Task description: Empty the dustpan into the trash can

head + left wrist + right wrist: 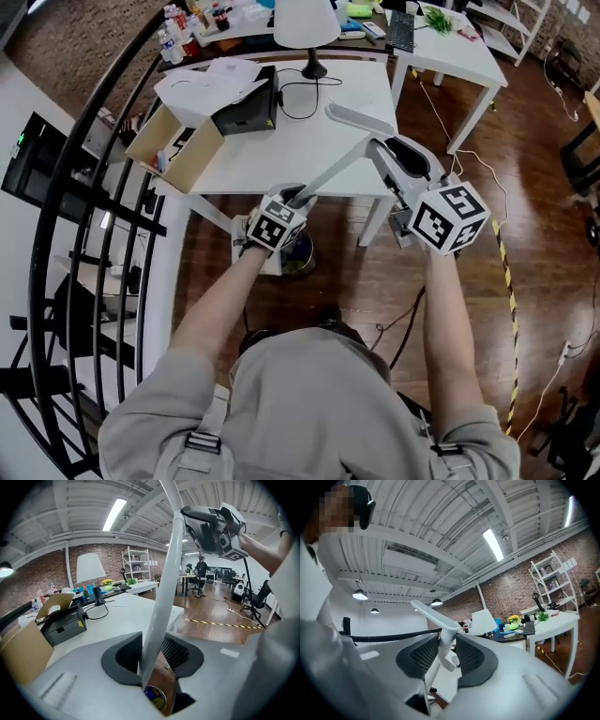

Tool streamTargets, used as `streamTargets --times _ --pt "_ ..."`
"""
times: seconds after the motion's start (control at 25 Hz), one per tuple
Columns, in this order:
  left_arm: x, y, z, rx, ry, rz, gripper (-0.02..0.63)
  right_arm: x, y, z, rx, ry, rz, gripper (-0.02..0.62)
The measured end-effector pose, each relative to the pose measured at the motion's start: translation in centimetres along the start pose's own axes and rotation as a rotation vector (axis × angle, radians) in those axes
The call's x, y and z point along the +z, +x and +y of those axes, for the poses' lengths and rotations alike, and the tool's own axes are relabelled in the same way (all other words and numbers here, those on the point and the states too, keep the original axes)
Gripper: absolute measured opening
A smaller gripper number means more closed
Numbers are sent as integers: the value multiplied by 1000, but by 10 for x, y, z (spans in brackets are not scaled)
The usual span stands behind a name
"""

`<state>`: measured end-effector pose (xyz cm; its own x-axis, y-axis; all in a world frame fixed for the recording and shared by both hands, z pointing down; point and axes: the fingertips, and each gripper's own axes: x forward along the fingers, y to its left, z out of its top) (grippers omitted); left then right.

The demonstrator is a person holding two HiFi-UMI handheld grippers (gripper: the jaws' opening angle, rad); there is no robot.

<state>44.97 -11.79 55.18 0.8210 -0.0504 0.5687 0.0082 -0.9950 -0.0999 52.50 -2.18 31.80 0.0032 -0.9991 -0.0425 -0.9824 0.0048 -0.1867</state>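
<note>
A long white dustpan handle [337,169] slants from low near me up toward the white table. Its flat grey-white pan [361,117] is at the far, raised end, and appears edge-on in the right gripper view [433,613]. My left gripper [298,197] is shut on the handle's lower part [164,597], directly over the dark round trash can [302,255] on the floor. My right gripper [392,155] is higher and to the right, its pads pressing the handle [436,667] just below the pan.
The white table [281,150] carries an open cardboard box [178,145], a black device [248,111] and a lamp [305,23]. A black curved railing [84,187] runs along the left. A second white table [450,47] stands at the back right, with yellow-black floor tape [506,272].
</note>
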Motion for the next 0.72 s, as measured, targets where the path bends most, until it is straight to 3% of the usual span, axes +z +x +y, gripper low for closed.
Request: streamTargets --times 0.4,0.6,0.72 --pt "9 -139 97 178 -70 -205 112 16 136 164 246 -137 41 99" --pt "7 -226 138 266 -83 -325 93 1 193 253 350 -154 80 89" --pt "-1 -268 160 312 -82 -348 87 -9 219 299 402 -165 98 86"
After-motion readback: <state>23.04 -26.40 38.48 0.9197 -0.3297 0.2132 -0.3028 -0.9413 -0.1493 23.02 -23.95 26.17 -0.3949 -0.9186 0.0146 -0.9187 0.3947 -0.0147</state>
